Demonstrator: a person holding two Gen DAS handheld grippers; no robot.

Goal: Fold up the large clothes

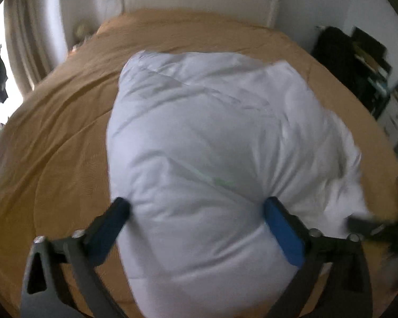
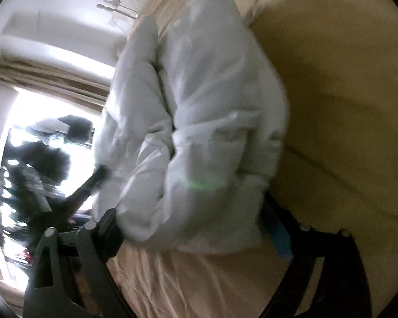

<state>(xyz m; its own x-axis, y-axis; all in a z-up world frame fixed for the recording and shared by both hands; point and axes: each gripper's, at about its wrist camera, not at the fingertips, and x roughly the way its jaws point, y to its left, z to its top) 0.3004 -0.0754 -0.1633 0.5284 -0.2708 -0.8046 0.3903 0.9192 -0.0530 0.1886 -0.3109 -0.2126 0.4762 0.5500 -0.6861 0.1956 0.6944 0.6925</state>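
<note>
Right wrist alone shows the window [image 2: 39, 122] (bright) beside the jacket [image 2: 199, 122].

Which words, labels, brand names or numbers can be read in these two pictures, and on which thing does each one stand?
None can be read.
White padded garment: no print or tag shows.
Tan bed cover: plain.
Shelf items by the wall: too blurred and small to tell if any text is there.
</note>
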